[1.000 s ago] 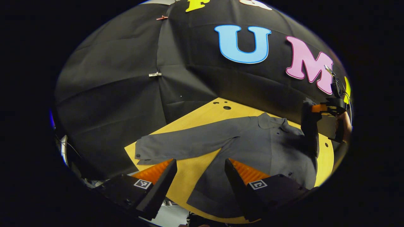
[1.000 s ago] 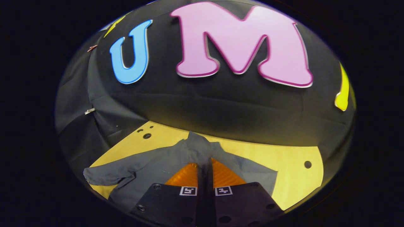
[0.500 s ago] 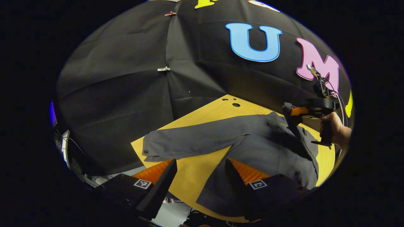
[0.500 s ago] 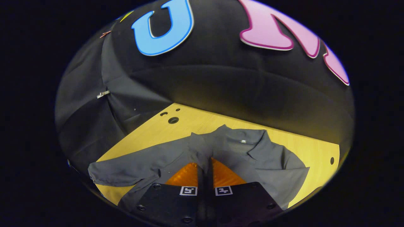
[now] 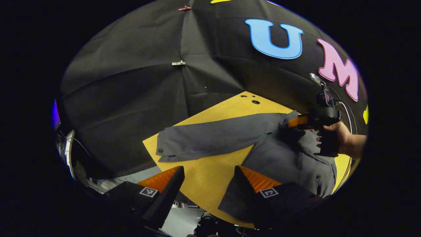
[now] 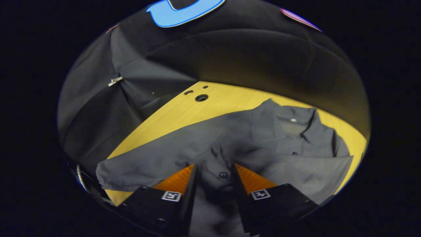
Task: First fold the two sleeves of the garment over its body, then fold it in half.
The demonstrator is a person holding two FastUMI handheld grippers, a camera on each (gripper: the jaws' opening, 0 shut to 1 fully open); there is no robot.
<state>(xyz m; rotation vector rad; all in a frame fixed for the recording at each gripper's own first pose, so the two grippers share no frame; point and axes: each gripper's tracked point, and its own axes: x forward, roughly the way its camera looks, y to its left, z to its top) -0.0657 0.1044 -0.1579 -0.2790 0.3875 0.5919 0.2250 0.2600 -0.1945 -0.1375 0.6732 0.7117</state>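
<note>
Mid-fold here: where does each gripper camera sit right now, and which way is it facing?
Left gripper view: rides the open left gripper off the table's near-left corner, facing the outstretched sleeve; farther off, a hand holds the right gripper.
Right gripper view: rides the open right gripper low over the shirt, its cuff button between the fingers.
Shared: shirt, table.

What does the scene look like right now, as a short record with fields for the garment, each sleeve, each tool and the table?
garment: dark grey shirt lying flat on the table, collar toward the booth wall
one sleeve: folded across the body, cuff with a button lying between the right tool's fingers
other sleeve: stretched out flat, not yet folded
right tool: open, low over the folded cuff
left tool: open, above the table's near edge, holding nothing
table: yellow wooden top with small holes near the far corner
</note>
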